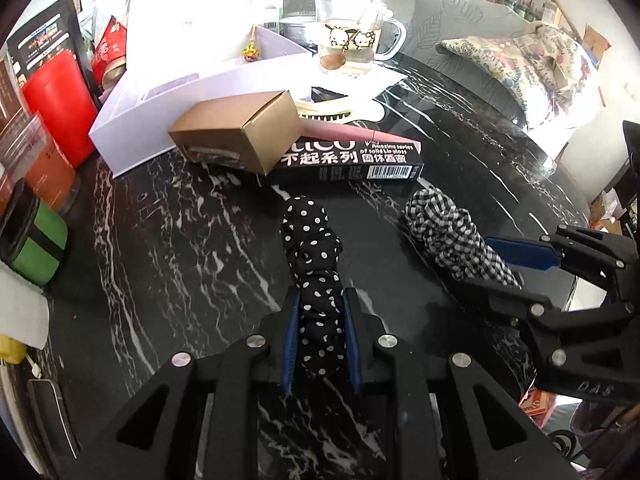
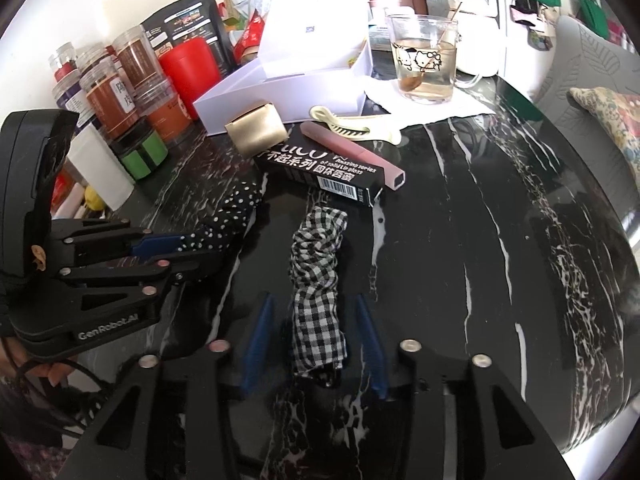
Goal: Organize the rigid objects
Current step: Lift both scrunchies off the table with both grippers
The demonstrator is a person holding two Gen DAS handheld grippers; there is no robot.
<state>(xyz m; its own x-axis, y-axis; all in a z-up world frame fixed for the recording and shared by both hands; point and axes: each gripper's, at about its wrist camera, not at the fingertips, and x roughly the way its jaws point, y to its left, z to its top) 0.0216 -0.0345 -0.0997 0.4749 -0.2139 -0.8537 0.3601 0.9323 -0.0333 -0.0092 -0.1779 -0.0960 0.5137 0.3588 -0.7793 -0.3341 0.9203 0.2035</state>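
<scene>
Dotted fabric scrunchie (image 1: 318, 292) bunched on veined marble table (image 1: 180, 264).

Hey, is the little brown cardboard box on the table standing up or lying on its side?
On its side. The brown cardboard box lies with its opening facing sideways, contents visible inside, leaning on the black lip gloss box.

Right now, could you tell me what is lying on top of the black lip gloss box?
A pink tube lies across the black lip gloss box, and a gold cardboard box rests on its end. The part beneath them is covered.
</scene>
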